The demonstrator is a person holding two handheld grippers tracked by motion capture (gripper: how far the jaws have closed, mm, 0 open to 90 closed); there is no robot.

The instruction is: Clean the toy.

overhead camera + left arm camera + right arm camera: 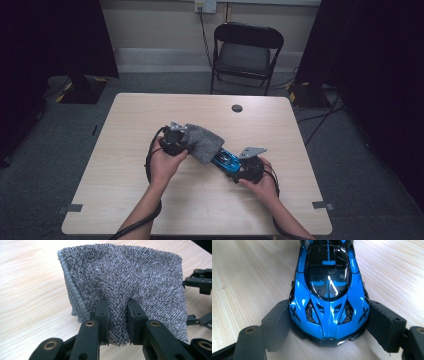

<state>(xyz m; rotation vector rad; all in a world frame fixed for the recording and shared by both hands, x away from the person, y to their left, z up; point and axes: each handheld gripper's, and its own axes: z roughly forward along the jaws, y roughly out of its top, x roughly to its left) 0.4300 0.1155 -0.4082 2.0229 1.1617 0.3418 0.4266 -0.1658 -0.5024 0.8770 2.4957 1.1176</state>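
A grey terry cloth (204,141) hangs pinched in my left gripper (184,143), just above the light wooden table (140,200). In the left gripper view the black jaws of the left gripper (117,313) squeeze a fold of the cloth (120,277), which drapes away from them. A shiny blue toy car (226,161) lies on the table, its far end under the cloth. My right gripper (236,168) is shut on the car's near end. In the right gripper view the pads of the right gripper (328,326) press both sides of the car (328,290).
A round cable hole (237,108) sits near the table's far edge. Behind the table stands a black folding chair (247,50). Dark screens flank both sides. The right gripper's linkage (200,281) shows beyond the cloth in the left gripper view.
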